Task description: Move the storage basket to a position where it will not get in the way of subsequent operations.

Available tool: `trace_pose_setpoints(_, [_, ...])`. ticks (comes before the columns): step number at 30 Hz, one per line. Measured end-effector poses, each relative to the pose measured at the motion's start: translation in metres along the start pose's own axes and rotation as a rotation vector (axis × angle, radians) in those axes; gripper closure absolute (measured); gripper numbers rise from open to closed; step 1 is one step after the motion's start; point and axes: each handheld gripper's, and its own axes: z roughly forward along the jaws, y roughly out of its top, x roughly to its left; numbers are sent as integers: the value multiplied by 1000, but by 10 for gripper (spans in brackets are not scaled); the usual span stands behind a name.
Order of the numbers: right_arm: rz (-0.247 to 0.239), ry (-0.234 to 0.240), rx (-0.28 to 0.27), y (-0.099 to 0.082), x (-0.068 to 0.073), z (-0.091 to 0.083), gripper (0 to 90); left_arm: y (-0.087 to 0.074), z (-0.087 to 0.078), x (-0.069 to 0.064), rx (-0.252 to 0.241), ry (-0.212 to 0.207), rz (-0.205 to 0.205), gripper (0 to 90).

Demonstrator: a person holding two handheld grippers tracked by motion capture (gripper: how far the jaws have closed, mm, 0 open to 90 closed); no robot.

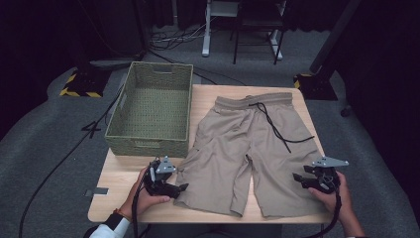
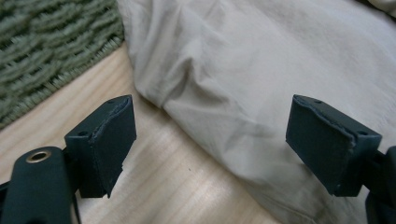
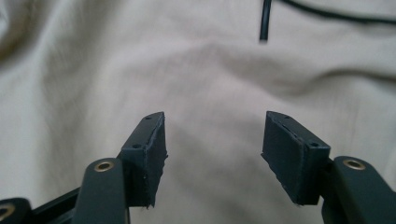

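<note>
shorts (image 1: 247, 148): matt beige cloth | basket (image 1: 151, 144): rough green weave | table (image 1: 119, 181): smooth pale wood

shorts (image 1: 233, 148): plain beige
drawstring (image 1: 275, 126): black
basket (image 1: 124, 134): green woven weave
worktop (image 1: 119, 191): pale wood grain
left tool (image 1: 179, 187): black
right tool (image 1: 297, 177): black, grey plate

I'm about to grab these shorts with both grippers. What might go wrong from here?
1. The left gripper is open at the edge of the shorts, half over bare table; closing there may pinch only a thin fold that slips out.
2. The loose drawstring trails across the right leg near the right gripper; it may snag.
3. The basket sits close by the left gripper and could get bumped.
</note>
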Motion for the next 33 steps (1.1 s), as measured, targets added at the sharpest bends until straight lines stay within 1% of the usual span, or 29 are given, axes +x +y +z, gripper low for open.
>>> trace_pose_setpoints(1, [-7, -2, -6, 3, 1, -1, 395, -1, 0, 0, 8, 1, 6, 166])
trace_pose_setpoints(3, [-16, -6, -25, 12, 2, 0, 393, -2, 1, 0, 17, 7, -9, 167])
trace_pose_setpoints(6, [-47, -1, -47, 28, 7, 2, 395, -4, 2, -1, 23, 11, -14, 167])
trace_pose_setpoints(9, [-59, 28, -81, 49, 11, 6, 397, -6, 4, -3, 18, 22, -12, 165])
trace_pose_setpoints(12, [-87, 37, -113, 76, 16, 12, 405, -7, 4, -4, 13, 30, -9, 165])
trace_pose_setpoints(14, [-107, 37, -133, 96, 19, 18, 405, -8, 4, -5, 8, 43, -3, 165])
trace_pose_setpoints(15, [-110, 38, -144, 107, 20, 21, 405, -8, 5, -6, 7, 55, 8, 165])
trace_pose_setpoints(16, [-109, 39, -151, 117, 22, 25, 404, -9, 5, -8, 2, 63, 6, 165])
trace_pose_setpoints(17, [-110, 46, -160, 127, 23, 30, 402, -9, 6, -9, 4, 74, 14, 165])
trace_pose_setpoints(19, [-118, 53, -170, 147, 28, 39, 399, -10, 5, -10, 0, 75, 13, 165])
trace_pose_setpoints(20, [-125, 54, -169, 156, 31, 45, 398, -11, 5, -11, -3, 76, 10, 165])
trace_pose_setpoints(21, [-130, 66, -170, 165, 34, 51, 399, -11, 5, -11, -3, 76, 10, 166])
trace_pose_setpoints(23, [-138, 84, -156, 181, 40, 65, 394, -11, 5, -11, -5, 77, 15, 176])
trace_pose_setpoints(26, [-181, 67, -117, 200, 51, 88, 395, -11, 4, -12, -7, 72, 27, 202])
trace_pose_setpoints(27, [-191, 69, -103, 205, 54, 96, 395, -12, 4, -13, -9, 69, 24, 211])
trace_pose_setpoints(29, [-203, 65, -76, 210, 58, 111, 408, -13, 3, -14, -13, 69, 30, 239])
trace_pose_setpoints(30, [-192, 76, -63, 212, 60, 118, 414, -13, 3, -15, -16, 66, 32, 254])
trace_pose_setpoints(31, [-194, 85, -47, 212, 61, 124, 414, -13, 3, -15, -16, 66, 32, 255])
trace_pose_setpoints(33, [-195, 78, -24, 212, 62, 135, 414, -13, 2, -15, -14, 68, 30, 256])
